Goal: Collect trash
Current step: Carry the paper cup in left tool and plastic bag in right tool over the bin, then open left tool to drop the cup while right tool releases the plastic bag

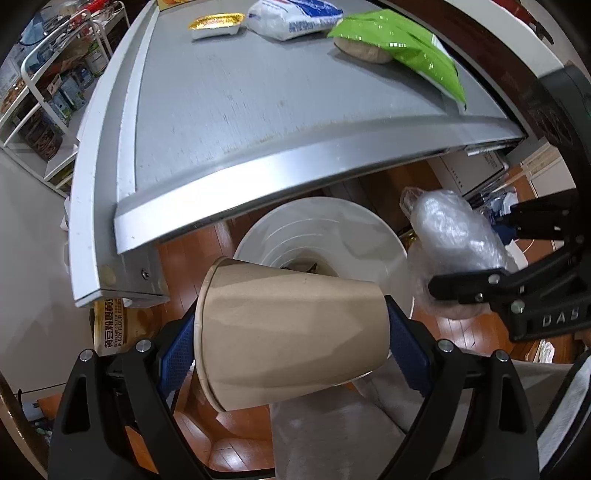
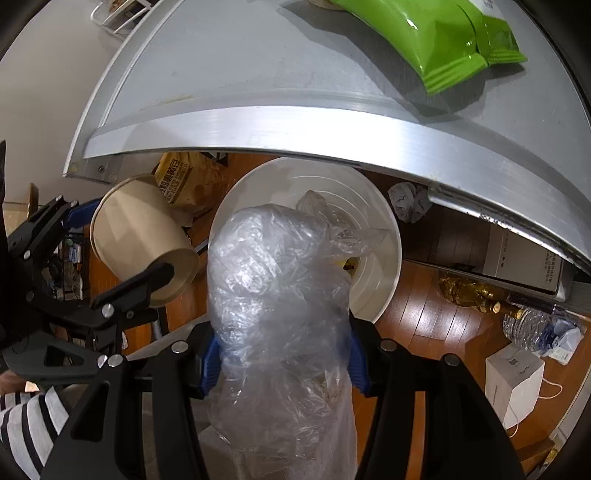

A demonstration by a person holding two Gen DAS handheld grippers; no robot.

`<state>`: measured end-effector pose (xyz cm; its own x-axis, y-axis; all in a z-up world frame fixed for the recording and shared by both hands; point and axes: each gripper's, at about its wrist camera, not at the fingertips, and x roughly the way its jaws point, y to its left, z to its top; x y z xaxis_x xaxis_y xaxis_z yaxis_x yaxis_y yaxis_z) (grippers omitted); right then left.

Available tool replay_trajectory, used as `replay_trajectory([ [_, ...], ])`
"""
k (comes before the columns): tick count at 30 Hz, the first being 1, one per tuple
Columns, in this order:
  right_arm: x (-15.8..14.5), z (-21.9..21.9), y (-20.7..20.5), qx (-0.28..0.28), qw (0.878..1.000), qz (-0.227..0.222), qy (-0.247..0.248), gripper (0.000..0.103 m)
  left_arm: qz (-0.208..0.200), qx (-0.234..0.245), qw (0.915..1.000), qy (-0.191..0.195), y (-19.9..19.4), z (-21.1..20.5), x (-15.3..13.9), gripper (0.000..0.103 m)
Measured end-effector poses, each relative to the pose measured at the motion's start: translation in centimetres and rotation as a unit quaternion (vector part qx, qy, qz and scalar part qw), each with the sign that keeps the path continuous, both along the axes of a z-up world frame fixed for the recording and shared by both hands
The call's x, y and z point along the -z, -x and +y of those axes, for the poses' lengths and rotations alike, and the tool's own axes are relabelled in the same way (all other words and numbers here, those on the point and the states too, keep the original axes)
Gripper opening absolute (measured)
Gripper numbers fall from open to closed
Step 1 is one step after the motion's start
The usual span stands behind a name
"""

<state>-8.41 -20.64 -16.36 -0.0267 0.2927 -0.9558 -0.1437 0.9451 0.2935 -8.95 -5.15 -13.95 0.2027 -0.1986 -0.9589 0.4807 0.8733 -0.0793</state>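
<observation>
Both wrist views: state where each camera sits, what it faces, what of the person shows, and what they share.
Left wrist: on the left gripper, looking down past its paper cup into the white bin; right gripper at right.
Right wrist: on the right gripper, looking down past its clear plastic bag; striped sleeve lower left.
Shared: bin, grey table, green snack bag, both held items.

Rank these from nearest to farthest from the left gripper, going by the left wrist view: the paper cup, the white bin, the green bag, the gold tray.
1. Paper cup: clamped in the left gripper.
2. White bin: just beyond, on the floor under the table edge.
3. Green bag: tabletop, far right.
4. Gold tray: tabletop's back edge, left.
</observation>
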Motion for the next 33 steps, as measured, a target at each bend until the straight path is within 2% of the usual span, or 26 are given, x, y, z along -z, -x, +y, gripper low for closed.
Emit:
replay_trajectory([
  [6, 1.3, -0.3, -0.5, 0.018, 1.000, 0.017, -0.006, 0.053, 0.013, 0.012, 0.9998, -0.008, 0.1, -0.6, 1.5, 0.091],
  [14, 2.9, 0.0, -0.4, 0.016, 1.000, 0.025, 0.003, 0.053, 0.023, 0.025, 0.9992, -0.019, 0.2, -1.4, 3.1, 0.091],
  [24, 3.2, 0.3, 0.3, 0.011, 1.000, 0.003, 0.004, 0.053, 0.028, 0.025, 0.9990, -0.024, 0.4, -1.4, 4.2, 0.091],
  [33, 3.5, 0.3, 0.5, 0.015, 1.000, 0.001, 0.011, 0.053, 0.028, 0.027, 0.9988, -0.032, 0.4, -1.5, 4.6, 0.091],
])
